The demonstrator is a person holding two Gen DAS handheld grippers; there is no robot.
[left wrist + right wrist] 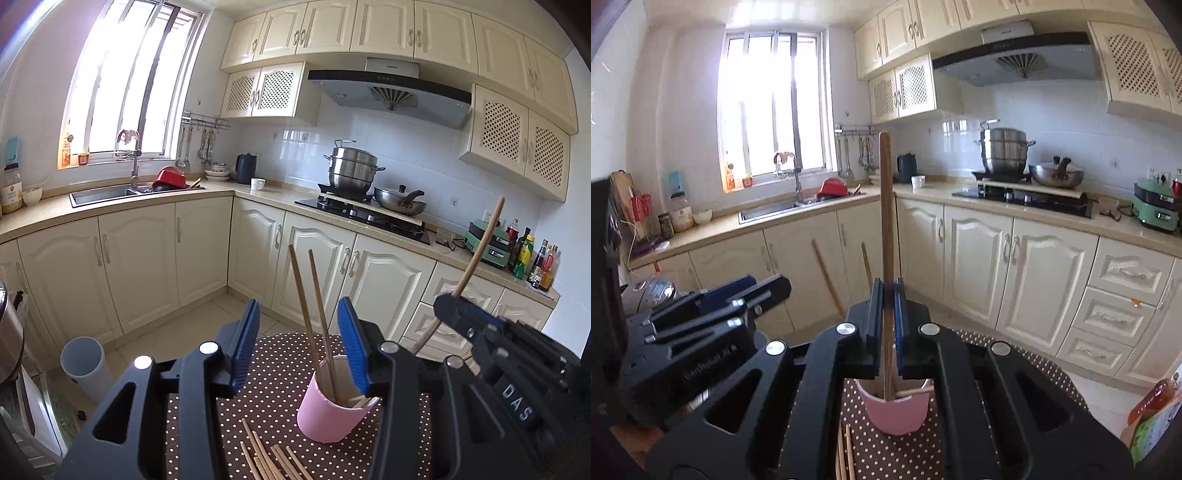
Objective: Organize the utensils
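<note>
The long brown wooden chopstick (886, 221) stands clamped between the right gripper (886, 295)'s pads, its lower tip inside the pink plastic cup (895, 411) just below. If released off-centre, it could tip the light cup. The left gripper (301, 347), jaws apart and empty, flanks the cup, which holds two chopsticks (314, 314); loose chopsticks (269, 461) lie nearer.

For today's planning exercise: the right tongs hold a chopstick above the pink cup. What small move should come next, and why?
Probably lower it a little further, then open. The right tongs are shut on the chopstick, which stands nearly upright with its lower end already inside the cup, so release should leave it beside the two chopsticks already standing there.
</note>
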